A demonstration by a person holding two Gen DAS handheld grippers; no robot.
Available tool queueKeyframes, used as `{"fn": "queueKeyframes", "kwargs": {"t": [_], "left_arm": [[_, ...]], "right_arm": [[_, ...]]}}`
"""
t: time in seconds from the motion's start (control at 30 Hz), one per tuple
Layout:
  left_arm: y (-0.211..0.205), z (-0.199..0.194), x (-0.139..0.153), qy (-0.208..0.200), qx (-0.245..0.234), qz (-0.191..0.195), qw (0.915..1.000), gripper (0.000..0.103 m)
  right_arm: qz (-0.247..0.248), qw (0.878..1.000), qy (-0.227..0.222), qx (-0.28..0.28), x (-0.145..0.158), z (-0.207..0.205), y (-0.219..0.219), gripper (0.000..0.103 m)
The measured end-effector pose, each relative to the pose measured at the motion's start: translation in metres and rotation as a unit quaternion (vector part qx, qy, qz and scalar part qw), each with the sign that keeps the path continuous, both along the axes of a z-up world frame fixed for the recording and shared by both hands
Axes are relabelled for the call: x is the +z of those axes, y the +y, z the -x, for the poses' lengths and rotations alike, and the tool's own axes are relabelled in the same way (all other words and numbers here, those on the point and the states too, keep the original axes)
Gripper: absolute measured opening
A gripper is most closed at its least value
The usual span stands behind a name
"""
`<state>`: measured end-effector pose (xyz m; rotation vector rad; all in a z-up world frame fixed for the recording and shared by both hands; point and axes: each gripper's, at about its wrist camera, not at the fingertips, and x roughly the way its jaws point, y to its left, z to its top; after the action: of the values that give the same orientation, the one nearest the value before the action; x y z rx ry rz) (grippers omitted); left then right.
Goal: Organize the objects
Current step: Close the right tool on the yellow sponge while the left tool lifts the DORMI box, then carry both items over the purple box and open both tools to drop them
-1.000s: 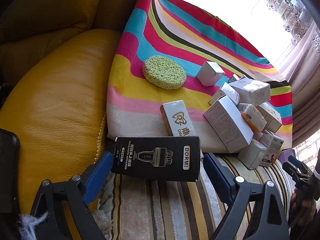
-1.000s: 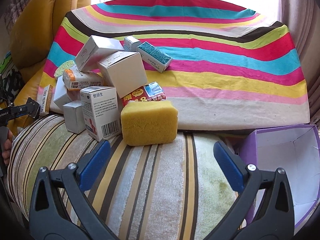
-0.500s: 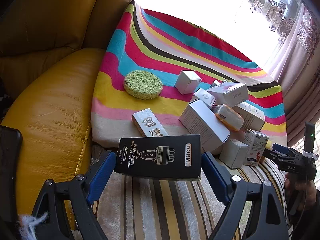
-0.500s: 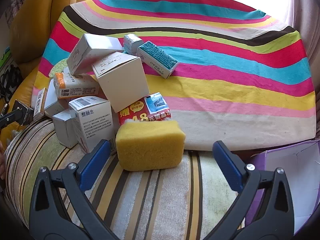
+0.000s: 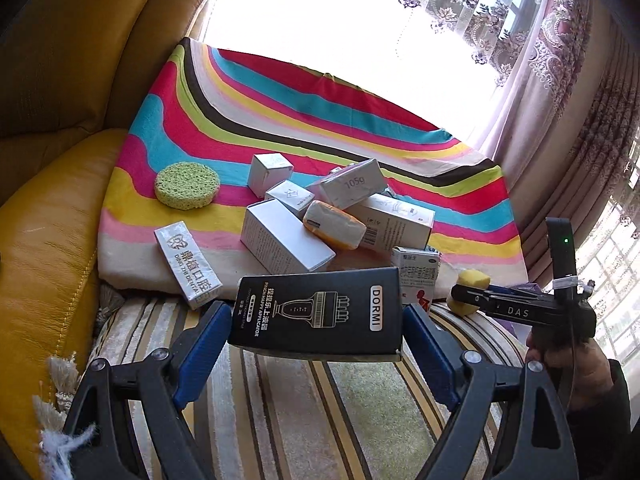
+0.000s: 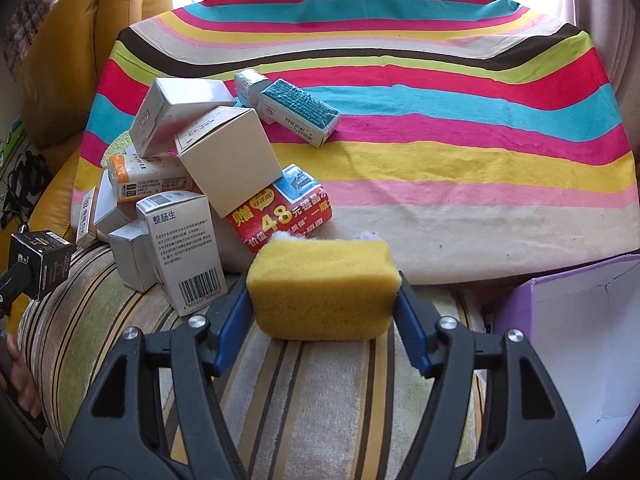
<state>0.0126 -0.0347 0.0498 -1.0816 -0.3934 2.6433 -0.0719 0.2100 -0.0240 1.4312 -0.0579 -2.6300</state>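
A: Left wrist view first: what is the left gripper [image 5: 316, 332] doing?

B: Its blue fingers [image 5: 204, 340] pinch the black DORMI box [image 5: 316, 314] by its two short ends, lifted clear of the striped cushion [image 5: 280, 420]. The heap of white cartons [image 5: 320, 216] lies at twelve o'clock from it on the rainbow-striped cloth [image 5: 240, 120]. A round green sponge [image 5: 187, 185] sits apart at ten o'clock, and the DING ZHI DENTAL box [image 5: 188, 264] lies just beyond the left finger.

A: And the right gripper [image 6: 324, 308]?

B: Its fingers [image 6: 234, 320] are closing on the yellow sponge [image 6: 322, 288]. The pads touch both ends, and the sponge rests on the cushion at the cloth's near edge.

A: Anything near it?

B: The red promo pack [image 6: 280, 216] is just behind at eleven o'clock, and the barcoded white carton [image 6: 184, 256] stands at nine o'clock. An open purple box [image 6: 572, 340] sits at three o'clock, white inside.
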Motion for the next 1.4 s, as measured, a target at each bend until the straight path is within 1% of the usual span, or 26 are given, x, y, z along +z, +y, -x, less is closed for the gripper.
{"fn": "queueKeyframes", "kwargs": {"t": [0.33, 0.47, 0.63, 0.77, 0.97, 1.13, 1.4], "left_arm": [[0.075, 0.002, -0.003, -0.001, -0.074, 0.003, 0.9972, 0.088], [0.105, 0.006, -0.001, 0.005, -0.105, 0.005, 0.9945, 0.088], [0.146, 0.01, 0.002, 0.009, -0.147, 0.012, 0.9891, 0.088], [0.176, 0.013, 0.006, 0.013, -0.181, 0.019, 0.9833, 0.088], [0.219, 0.014, 0.01, 0.022, -0.225, 0.03, 0.9737, 0.088], [0.256, 0.014, 0.012, 0.027, -0.262, 0.042, 0.9637, 0.088], [0.309, 0.011, 0.016, 0.04, -0.312, 0.052, 0.9477, 0.088]], "right_arm": [[-0.015, 0.998, 0.021, -0.06, 0.017, -0.035, 0.049, 0.069], [-0.022, 0.996, 0.026, -0.088, 0.021, -0.051, 0.073, 0.069], [-0.029, 0.992, 0.023, -0.121, 0.02, -0.07, 0.101, 0.069], [-0.031, 0.989, 0.02, -0.144, 0.019, -0.082, 0.124, 0.069], [-0.054, 0.982, 0.012, -0.182, 0.014, -0.101, 0.157, 0.069], [-0.071, 0.976, 0.008, -0.207, 0.01, -0.114, 0.18, 0.069], [-0.059, 0.966, 0.025, -0.252, 0.016, -0.138, 0.22, 0.069]]}}
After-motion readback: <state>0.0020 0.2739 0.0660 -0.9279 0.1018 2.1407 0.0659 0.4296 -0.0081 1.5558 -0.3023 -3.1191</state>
